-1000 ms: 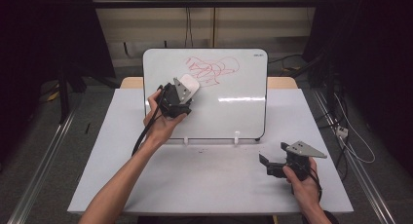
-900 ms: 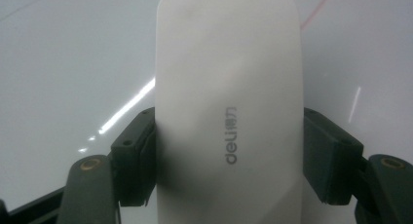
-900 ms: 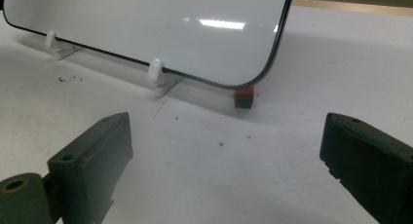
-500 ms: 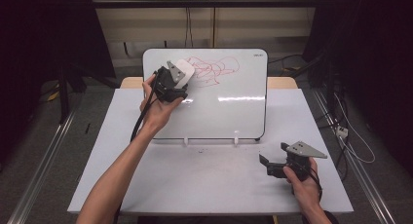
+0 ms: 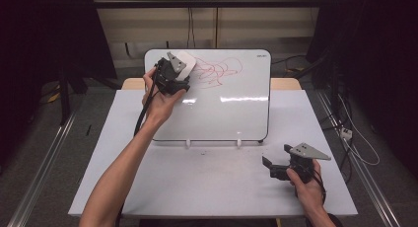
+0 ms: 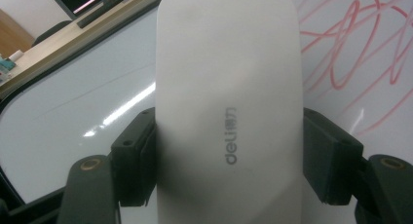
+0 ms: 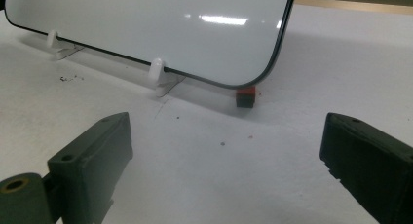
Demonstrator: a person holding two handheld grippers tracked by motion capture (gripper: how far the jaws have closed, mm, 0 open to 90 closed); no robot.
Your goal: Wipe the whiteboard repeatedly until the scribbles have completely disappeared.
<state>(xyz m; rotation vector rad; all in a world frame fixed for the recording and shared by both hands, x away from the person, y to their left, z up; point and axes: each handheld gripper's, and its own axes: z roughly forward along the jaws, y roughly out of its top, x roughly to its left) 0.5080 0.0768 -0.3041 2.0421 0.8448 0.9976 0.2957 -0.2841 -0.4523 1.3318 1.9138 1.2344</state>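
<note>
Your left gripper (image 5: 173, 74) holds the white eraser (image 6: 226, 102) tight between its jaws, at the upper left corner of the whiteboard (image 5: 222, 108), beside the red scribble (image 5: 217, 71). Your right gripper (image 5: 276, 169), jaws wide, rests below the whiteboard's right corner.

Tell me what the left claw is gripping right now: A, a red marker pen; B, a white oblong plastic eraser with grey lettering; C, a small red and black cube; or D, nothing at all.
B: in the left gripper view the two black jaws press on both sides of the white oblong plastic eraser, and the high view shows the left claw holding it up against the white dry-erase board beside the red scribbles.
</note>
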